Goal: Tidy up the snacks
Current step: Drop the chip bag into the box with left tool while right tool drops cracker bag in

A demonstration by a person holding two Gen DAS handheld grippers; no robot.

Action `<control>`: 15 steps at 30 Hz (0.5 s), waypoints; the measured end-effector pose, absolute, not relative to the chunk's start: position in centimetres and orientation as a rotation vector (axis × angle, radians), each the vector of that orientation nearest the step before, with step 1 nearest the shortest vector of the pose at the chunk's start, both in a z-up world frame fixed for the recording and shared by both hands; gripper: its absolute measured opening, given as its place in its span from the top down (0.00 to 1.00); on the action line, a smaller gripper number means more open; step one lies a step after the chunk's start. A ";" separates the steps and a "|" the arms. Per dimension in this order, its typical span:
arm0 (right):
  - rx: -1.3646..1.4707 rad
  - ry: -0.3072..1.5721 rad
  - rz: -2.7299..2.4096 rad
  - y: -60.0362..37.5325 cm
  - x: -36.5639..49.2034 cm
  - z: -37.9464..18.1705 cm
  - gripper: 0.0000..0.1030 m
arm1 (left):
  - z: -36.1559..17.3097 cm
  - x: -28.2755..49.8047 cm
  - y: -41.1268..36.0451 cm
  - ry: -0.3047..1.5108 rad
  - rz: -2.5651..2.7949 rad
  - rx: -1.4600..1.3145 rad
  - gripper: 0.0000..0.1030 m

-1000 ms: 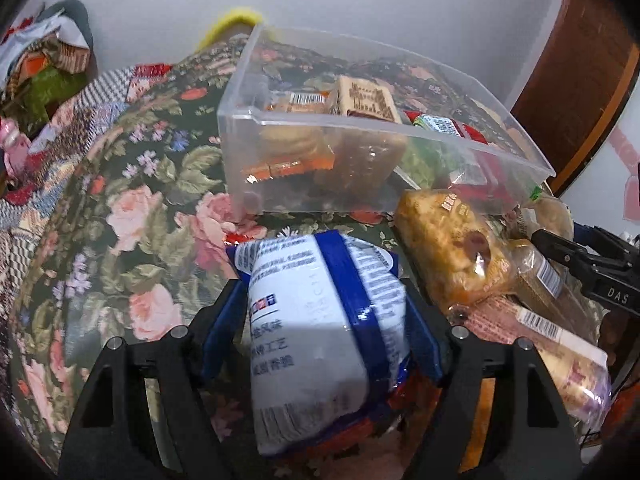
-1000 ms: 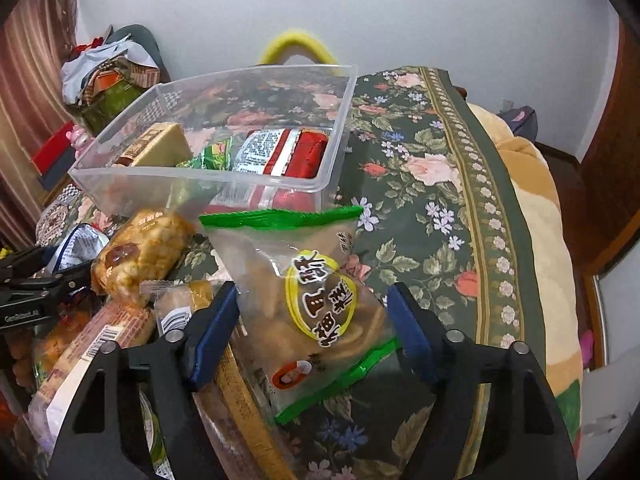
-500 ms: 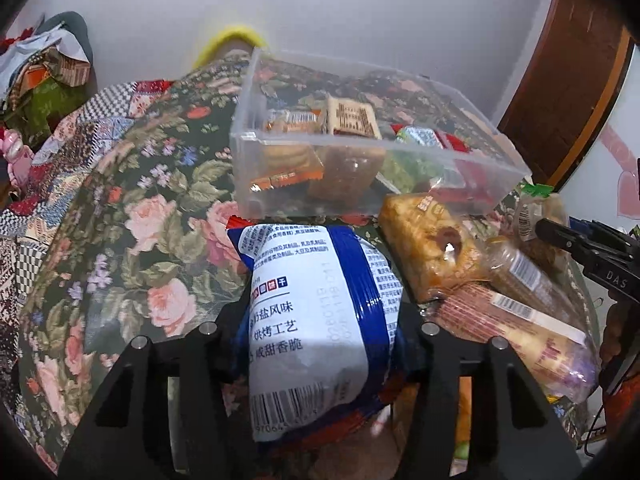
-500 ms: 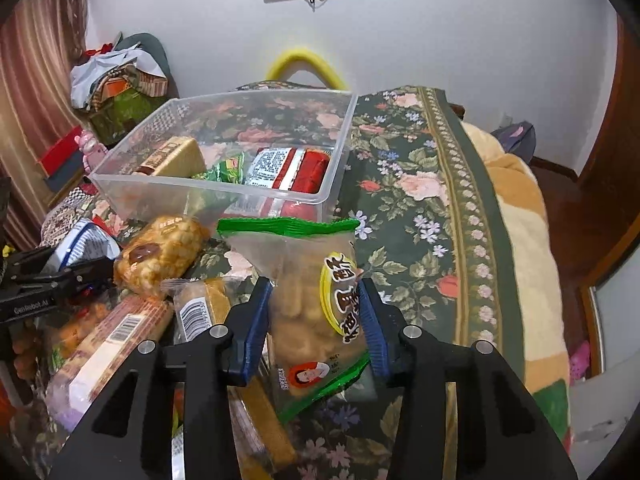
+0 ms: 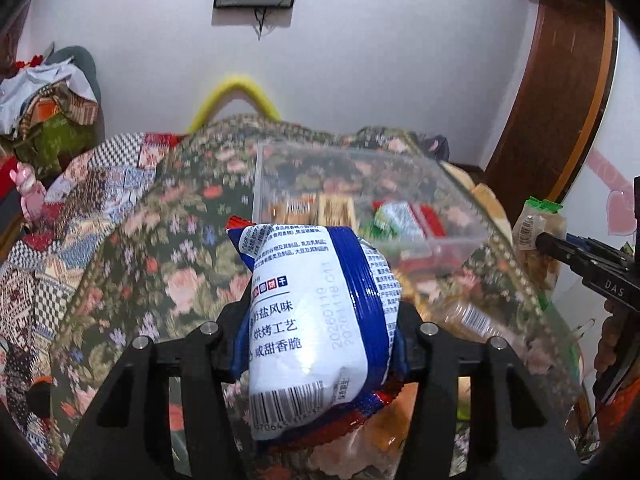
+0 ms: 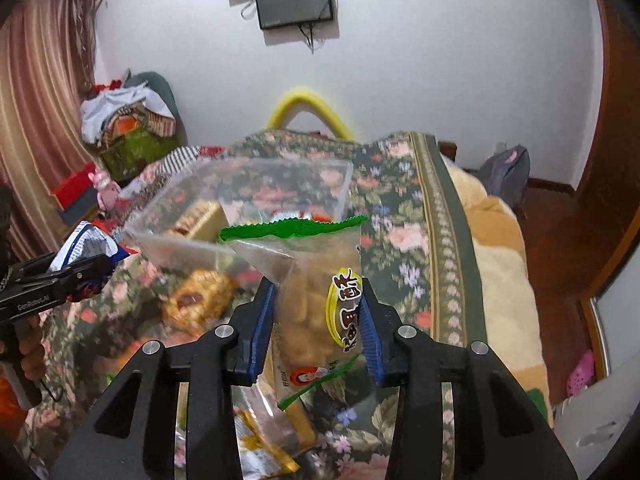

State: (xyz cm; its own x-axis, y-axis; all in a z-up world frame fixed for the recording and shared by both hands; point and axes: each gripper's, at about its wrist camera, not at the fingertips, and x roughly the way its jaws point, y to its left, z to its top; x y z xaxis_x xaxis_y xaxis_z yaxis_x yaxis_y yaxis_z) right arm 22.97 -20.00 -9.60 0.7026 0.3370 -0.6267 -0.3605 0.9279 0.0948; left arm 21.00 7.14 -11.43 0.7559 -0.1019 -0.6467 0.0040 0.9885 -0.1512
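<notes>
My left gripper (image 5: 320, 344) is shut on a white and blue snack packet (image 5: 316, 320) and holds it up above the floral bedspread, short of the clear plastic bin (image 5: 360, 196). My right gripper (image 6: 318, 332) is shut on a clear cookie bag with a green top edge (image 6: 316, 280), lifted in front of the same bin (image 6: 248, 192). The bin holds several snack packs. The left gripper with its packet shows at the left of the right wrist view (image 6: 76, 264); the right gripper with its bag shows at the right of the left wrist view (image 5: 552, 240).
More snack bags lie on the bedspread in front of the bin: a round cookie pack (image 6: 196, 300) and a barcoded clear pack (image 5: 472, 316). The bed's right edge with a beige blanket (image 6: 504, 280) drops to a wooden floor. Piled clothes (image 6: 128, 120) sit far left.
Both grippers closed on their bags and lifted them off the bedspread. Both views now sit higher and tilt up, so the bin looks lower and farther away.
</notes>
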 end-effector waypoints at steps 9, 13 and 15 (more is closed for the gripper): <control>-0.029 0.573 0.442 -17.4 23.9 -6.0 0.65 | -7.9 23.3 6.8 0.639 -0.050 -0.122 0.48; -0.036 0.543 0.462 -15.8 24.6 -5.3 0.65 | -7.2 24.8 6.8 0.625 -0.049 -0.119 0.48; -0.034 0.534 0.471 -15.2 25.0 -5.0 0.65 | -6.9 25.6 6.8 0.619 -0.046 -0.116 0.48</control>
